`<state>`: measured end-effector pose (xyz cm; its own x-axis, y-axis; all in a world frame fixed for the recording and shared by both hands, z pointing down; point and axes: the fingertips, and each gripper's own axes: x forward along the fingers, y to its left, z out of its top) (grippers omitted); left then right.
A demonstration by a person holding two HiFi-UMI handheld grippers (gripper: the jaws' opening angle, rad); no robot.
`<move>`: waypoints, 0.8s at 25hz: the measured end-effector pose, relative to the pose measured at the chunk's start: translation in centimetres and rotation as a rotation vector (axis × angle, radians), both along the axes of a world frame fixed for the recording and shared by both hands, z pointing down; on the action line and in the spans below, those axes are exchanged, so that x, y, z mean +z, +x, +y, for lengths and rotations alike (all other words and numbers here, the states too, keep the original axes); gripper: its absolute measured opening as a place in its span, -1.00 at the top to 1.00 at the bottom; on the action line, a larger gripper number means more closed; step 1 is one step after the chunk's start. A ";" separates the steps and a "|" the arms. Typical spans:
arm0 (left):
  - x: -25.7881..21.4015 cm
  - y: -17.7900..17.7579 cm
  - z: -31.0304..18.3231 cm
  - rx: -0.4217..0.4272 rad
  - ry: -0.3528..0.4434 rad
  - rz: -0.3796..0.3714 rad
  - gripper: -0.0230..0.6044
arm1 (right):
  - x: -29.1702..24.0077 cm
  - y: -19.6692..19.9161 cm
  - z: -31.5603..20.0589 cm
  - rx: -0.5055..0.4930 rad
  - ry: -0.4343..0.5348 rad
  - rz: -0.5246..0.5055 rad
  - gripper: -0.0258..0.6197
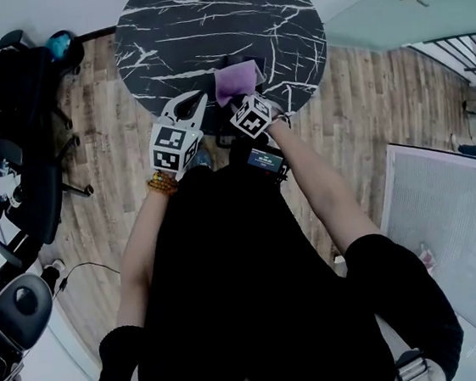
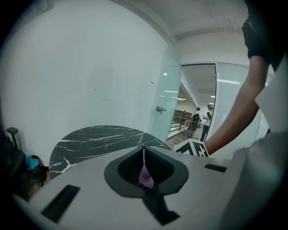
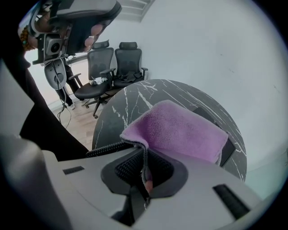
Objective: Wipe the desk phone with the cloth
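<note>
Close under my chest, both forearms reach out to the near edge of the round black marble bench (image 1: 202, 27). On the left, my left hand-held gripper (image 2: 144, 149) is clenched, jaws meeting along one seam. It sits just left of the purple cloth (image 1: 237, 81), apart from it, and points across the bench toward the wall. Thin purple sliver low in that seam; cannot tell what it is. Beaded bracelet (image 1: 162, 184) on that wrist.

On the right, my right hand-held gripper (image 3: 145, 150) is clamped on the near edge of the cloth. Hem drops straight down between the jaws; the rest spreads away from me, draped over the desk phone (image 3: 226, 150). Phone dark, mostly covered: only its right edge and a strip at the far side show past the cloth. Coiled cord (image 3: 104, 149) runs out to the left, just beside the jaws.

Phone and cloth both at the near side of the bench, marble veined white around them.

Past the bench rim, wood-plank floor (image 1: 111, 200). Further off to the left, black office chairs (image 3: 114, 67), two side by side, mesh backs. Far side: plain white wall (image 2: 90, 81), then a glass door (image 2: 165, 103) with a metal handle. Beyond the glass, standing figures (image 2: 196, 120), too small to describe
</note>
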<state>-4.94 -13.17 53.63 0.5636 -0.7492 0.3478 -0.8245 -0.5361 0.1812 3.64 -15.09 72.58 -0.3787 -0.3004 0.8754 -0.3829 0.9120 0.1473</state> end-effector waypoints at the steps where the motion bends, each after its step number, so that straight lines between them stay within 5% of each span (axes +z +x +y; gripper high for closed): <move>1: 0.0 0.1 0.0 0.001 0.000 0.000 0.86 | 0.2 0.0 0.3 -0.003 -0.006 0.002 0.77; 20: 0.2 0.5 0.4 0.004 -0.005 0.007 0.86 | 2.1 0.4 4.2 0.006 -0.126 -0.001 0.77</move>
<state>-4.49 -12.79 53.83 0.5688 -0.7454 0.3477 -0.8212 -0.5380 0.1901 4.08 -10.91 74.64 -0.3784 -0.1905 0.9058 -0.3885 0.9209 0.0313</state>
